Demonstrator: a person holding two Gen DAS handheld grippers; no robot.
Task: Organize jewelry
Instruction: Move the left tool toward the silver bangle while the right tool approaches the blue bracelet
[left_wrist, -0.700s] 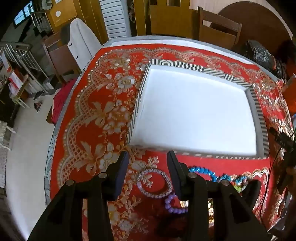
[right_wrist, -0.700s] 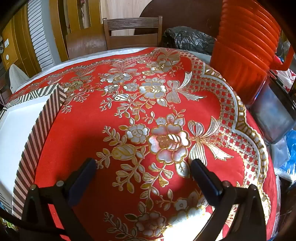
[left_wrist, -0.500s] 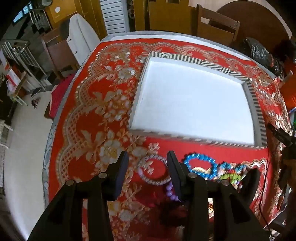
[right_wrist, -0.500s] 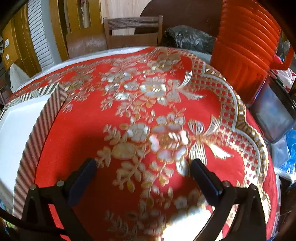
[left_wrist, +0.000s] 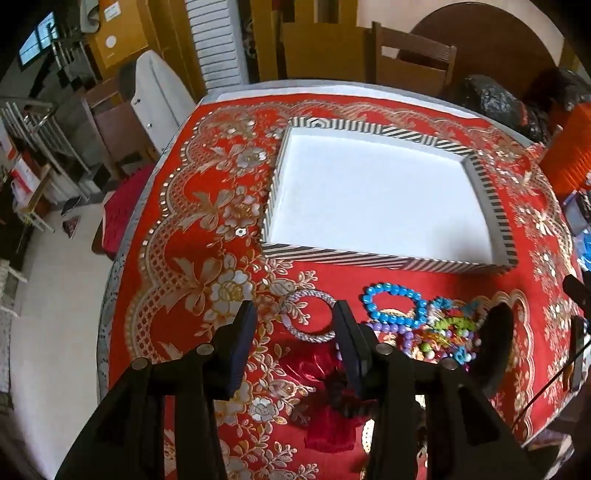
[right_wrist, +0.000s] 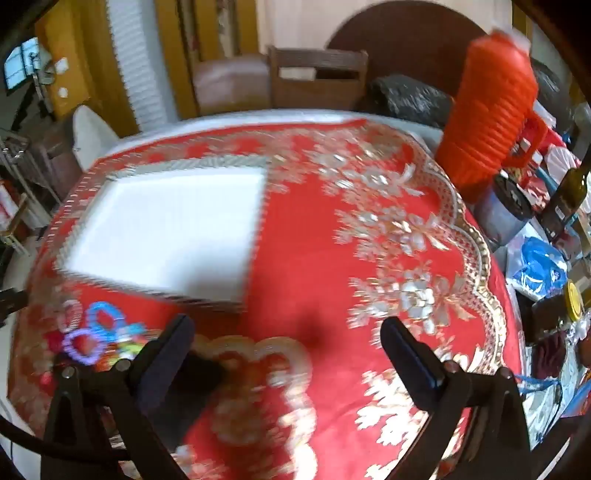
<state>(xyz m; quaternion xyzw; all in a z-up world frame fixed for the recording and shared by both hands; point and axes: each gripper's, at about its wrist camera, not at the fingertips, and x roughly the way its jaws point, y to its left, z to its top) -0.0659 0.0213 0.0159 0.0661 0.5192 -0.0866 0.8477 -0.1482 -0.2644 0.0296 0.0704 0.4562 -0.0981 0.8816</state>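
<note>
Right wrist view blurred throughout: striped tray (right_wrist: 162, 236) edges smeared, bead bracelets (right_wrist: 98, 332) indistinct. In the left wrist view, the left gripper (left_wrist: 293, 325) arm hides part of the bead pile (left_wrist: 439, 332); the dark red pouch (left_wrist: 325, 402) is partly covered.

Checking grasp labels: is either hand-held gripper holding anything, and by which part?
Nothing held. Left hand-held gripper is open above the silver bracelet; right hand-held gripper is open over the bare tablecloth.

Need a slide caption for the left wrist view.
Open left gripper above silver beaded bracelet, near empty striped-rim white tray.
</note>
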